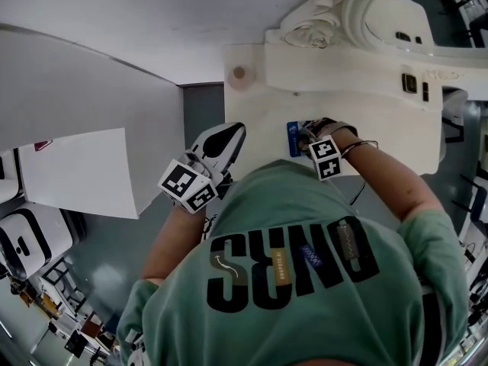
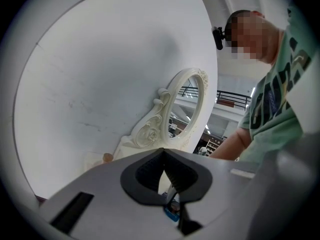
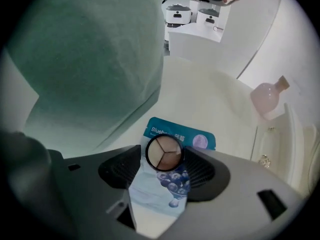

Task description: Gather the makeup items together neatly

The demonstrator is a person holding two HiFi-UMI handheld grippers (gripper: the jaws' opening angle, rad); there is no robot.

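A round three-shade eyeshadow compact sits between the tips of my right gripper, its rim meeting both pads; the gripper is shut on it and points down. Right under it lies a blue blueberry mask packet on the white vanity table. In the head view the packet peeks out beside my right gripper, whose tips are hidden. My left gripper hovers level off the table's left edge, jaws together and empty. Through the slit below its pads I glimpse the packet.
A pale pink bottle with a brown stopper stands near the back left corner of the table. An ornate white mirror rises at the back. A white board lies at left.
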